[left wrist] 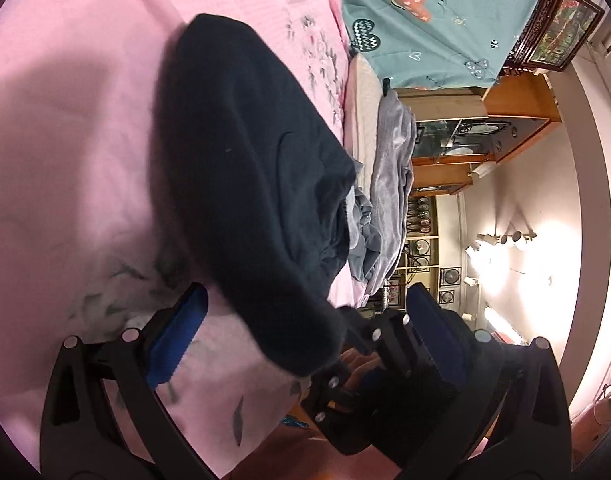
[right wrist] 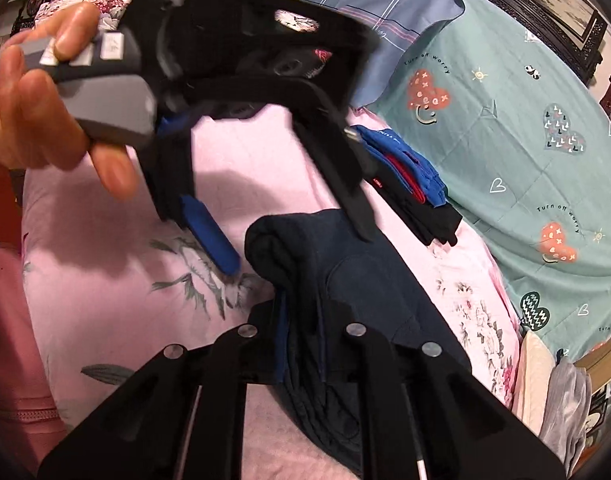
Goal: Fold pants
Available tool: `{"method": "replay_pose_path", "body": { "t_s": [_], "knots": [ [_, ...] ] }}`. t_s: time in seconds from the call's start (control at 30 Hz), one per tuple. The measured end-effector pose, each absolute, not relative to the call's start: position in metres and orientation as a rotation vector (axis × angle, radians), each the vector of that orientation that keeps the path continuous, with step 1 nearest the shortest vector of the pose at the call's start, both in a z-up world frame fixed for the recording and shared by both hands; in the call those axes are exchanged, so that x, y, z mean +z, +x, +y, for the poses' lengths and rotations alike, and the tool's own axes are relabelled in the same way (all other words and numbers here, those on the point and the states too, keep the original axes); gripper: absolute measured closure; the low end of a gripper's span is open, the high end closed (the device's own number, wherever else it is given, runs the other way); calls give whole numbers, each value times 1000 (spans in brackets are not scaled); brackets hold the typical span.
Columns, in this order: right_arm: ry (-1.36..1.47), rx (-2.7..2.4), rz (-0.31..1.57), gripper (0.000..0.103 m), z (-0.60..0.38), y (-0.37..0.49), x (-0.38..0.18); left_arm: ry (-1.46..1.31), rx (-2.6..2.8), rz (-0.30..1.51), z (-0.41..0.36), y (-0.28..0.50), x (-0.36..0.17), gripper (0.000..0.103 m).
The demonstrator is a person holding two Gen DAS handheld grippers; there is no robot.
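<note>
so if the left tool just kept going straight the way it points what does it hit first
Most likely the dark pants. The left tool stands open, its fingers either side of the pants' near folded end, so that cloth lies first in its line, with the pink sheet under it. Depth in this fisheye view is uncertain.

Both views fisheye: strong barrel distortion, black vignette at corners, straight lines bowed near rim. Warm indoor light, fairly bright. In left wrist view, wall lamps (left wrist: 505, 240) blow out into white-yellow glare on wall (left wrist: 545, 184); broad soft shadow falls across pink bedsheet (left wrist: 65, 140). Dark pants (left wrist: 245, 160) underexposed, folds barely readable. In right wrist view, hand (right wrist: 37, 112) and left gripper (right wrist: 297, 236) smeared by motion blur; teal blanket (right wrist: 505, 140) sharper, print legible.
</note>
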State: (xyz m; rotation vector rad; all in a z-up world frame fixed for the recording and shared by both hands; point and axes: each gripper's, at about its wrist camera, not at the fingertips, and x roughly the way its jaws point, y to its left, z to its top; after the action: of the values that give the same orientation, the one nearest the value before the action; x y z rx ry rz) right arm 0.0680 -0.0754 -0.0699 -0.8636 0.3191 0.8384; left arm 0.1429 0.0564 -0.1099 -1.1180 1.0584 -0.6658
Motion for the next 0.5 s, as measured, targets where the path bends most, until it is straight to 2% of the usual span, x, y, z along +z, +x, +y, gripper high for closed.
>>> {"method": "replay_pose_path", "body": {
  "t_s": [0.07, 0.13, 0.2, 0.23, 0.27, 0.37, 0.43, 0.5],
  "knots": [
    [-860, 836, 315, 91, -80, 64, -70, -1114, -670, 1048, 53, 147, -111, 7],
    [-841, 842, 334, 91, -88, 54, -68, -1100, -643, 1057, 50, 151, -113, 21],
    [-781, 863, 371, 91, -103, 58, -60, -1079, -601, 1083, 51, 153, -120, 49],
    [-710, 877, 408, 89, -115, 65, -51, -1086, -592, 1088, 53, 153, -124, 56],
    [-647, 876, 435, 86, -126, 71, -44, -1090, -577, 1095, 55, 153, -128, 69],
    [-367, 779, 488, 58, -174, 110, -19, -1085, -587, 1076, 58, 150, -132, 75],
    [-188, 723, 552, 55, -207, 143, -12, -1055, -579, 1067, 55, 150, -129, 75],
    [52, 683, 694, 50, -242, 188, -18, -1012, -568, 1057, 52, 151, -126, 75]
  ]
}}
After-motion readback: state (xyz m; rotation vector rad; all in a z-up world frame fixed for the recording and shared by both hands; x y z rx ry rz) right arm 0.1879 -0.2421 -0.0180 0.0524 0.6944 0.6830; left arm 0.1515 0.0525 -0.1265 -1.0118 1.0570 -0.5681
